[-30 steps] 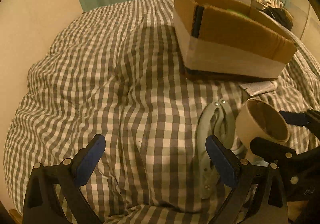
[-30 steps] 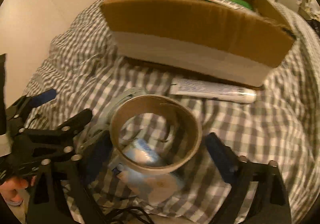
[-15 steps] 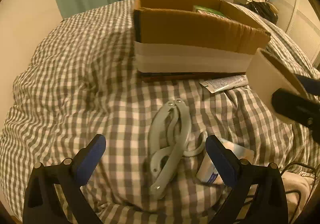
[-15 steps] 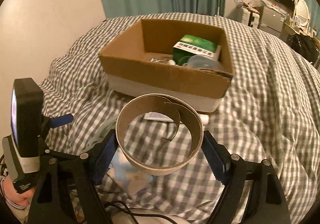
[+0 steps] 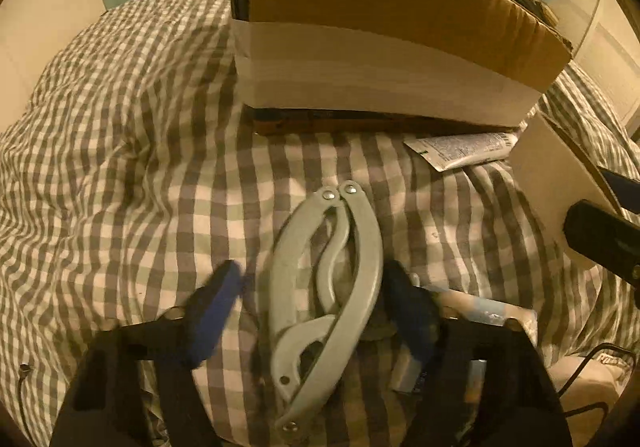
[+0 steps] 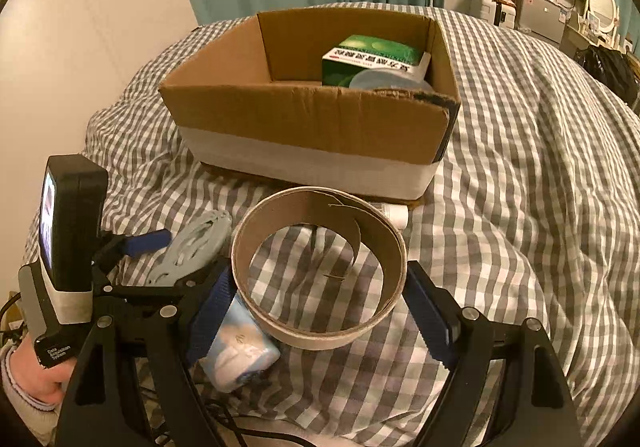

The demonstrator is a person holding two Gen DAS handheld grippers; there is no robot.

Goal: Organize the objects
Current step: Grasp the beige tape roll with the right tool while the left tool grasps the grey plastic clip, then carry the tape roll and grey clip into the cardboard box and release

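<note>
1. The right gripper (image 6: 320, 303) clamps a cardboard ring (image 6: 318, 267) between its blue pads, held above the checked bedcover (image 6: 500, 207).
2. The left gripper (image 5: 316, 299) has its jaws spread on either side of a grey folding tool (image 5: 324, 287) lying on the bedcover; the pads are blurred, so contact with the tool cannot be confirmed.
3. A light blue packet (image 6: 240, 347) lies just beside the tool, under the ring.
4. A white tube (image 5: 464, 151) lies against the near base of the cardboard box (image 6: 312, 119).
5. The box stands open on the bedcover and contains a green carton (image 6: 368, 59) in its far right corner.
</note>
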